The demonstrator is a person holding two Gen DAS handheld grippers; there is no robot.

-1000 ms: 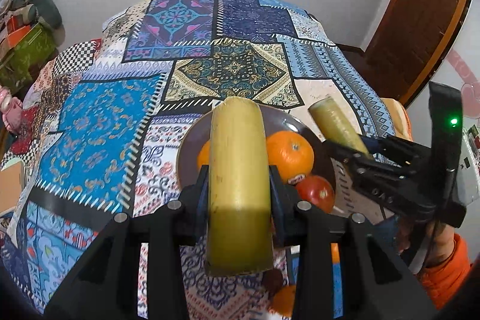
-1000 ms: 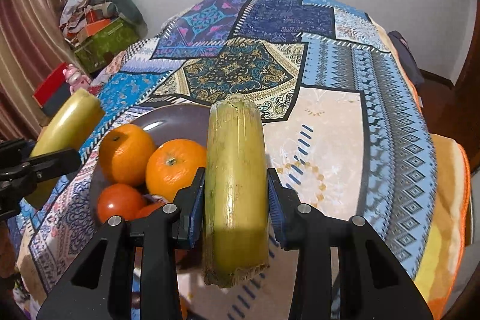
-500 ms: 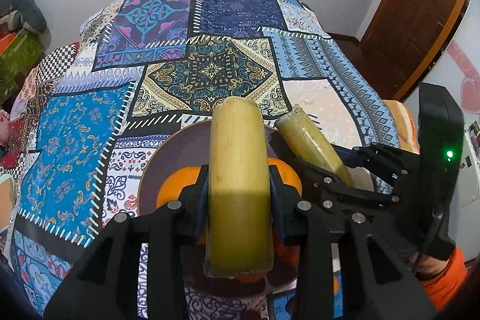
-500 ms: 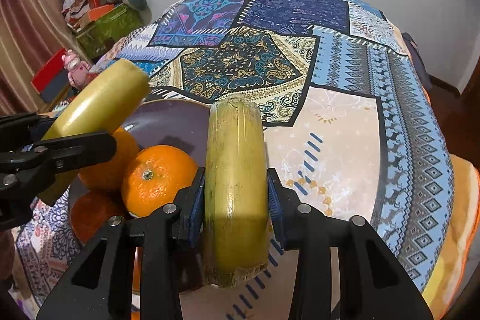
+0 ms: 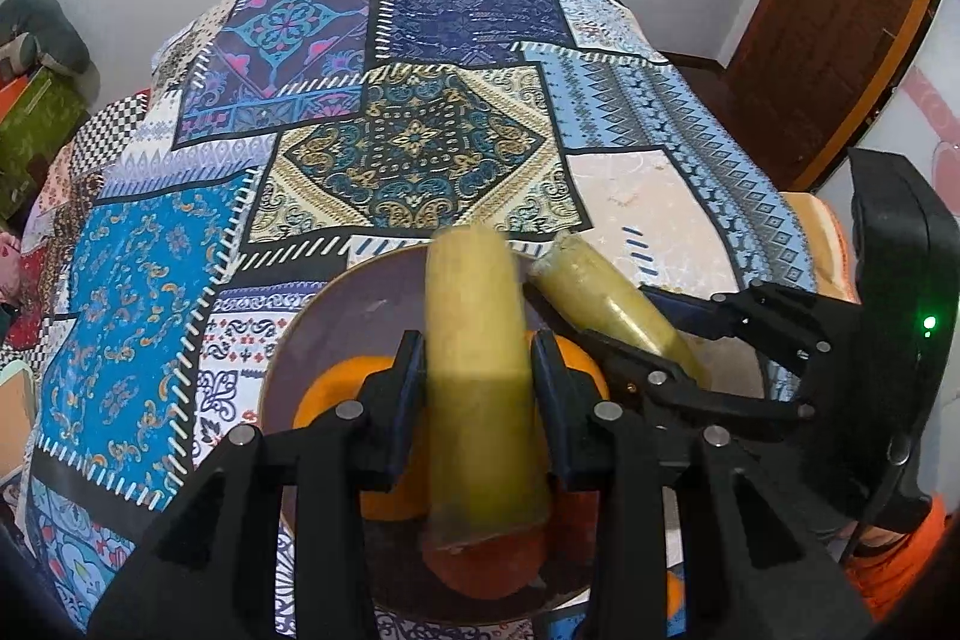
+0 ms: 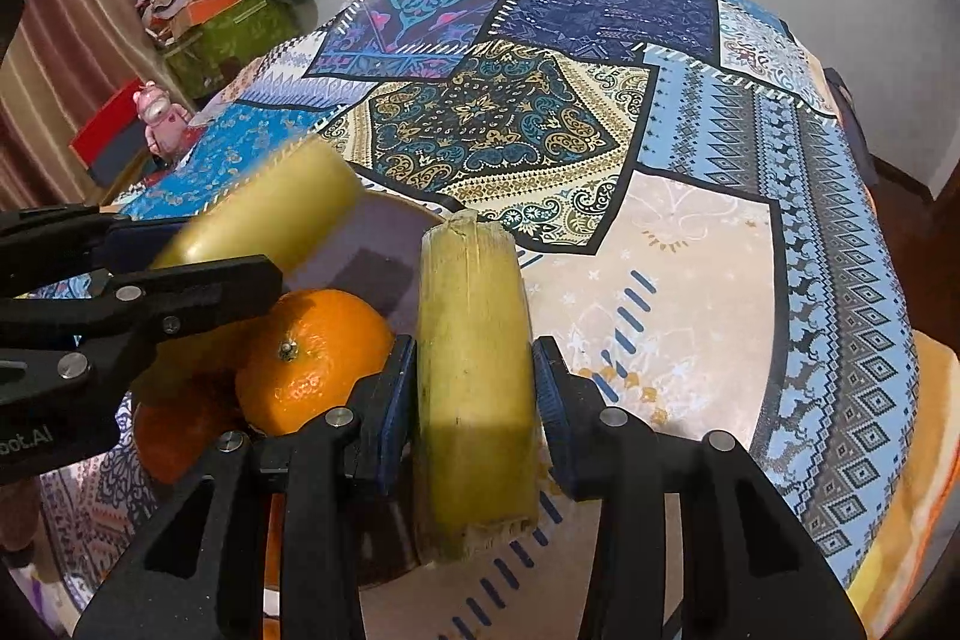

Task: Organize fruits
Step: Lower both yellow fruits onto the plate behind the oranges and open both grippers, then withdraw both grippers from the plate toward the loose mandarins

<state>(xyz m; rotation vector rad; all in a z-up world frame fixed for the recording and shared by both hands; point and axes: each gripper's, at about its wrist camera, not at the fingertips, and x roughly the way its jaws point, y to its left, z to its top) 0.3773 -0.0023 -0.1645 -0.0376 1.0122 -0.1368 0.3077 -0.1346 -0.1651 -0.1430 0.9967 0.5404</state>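
Two yellow sticks of fruit are up in the air over the plate (image 5: 312, 340). The left stick (image 5: 480, 376) sits tight between the pads of the left gripper (image 5: 477, 370). It hangs right above the oranges (image 5: 336, 394) on the plate. The right stick (image 6: 474, 370) is in the right gripper (image 6: 474, 382). Its jaws are opening a little now, with the stick between them and the pads close on both sides. This stick hangs by the plate's edge, next to a big orange (image 6: 315, 358).

I think this is the putting-down step. Both sticks are meant to go on the plate with the other fruit.

Next, each stick needs to go lower, to a spot where it can lie flat. Then the jaws can let go. The two grippers are very close, so they must not bump. The sticks could roll off the round oranges. The cloth (image 5: 414, 148) spreads out behind them.
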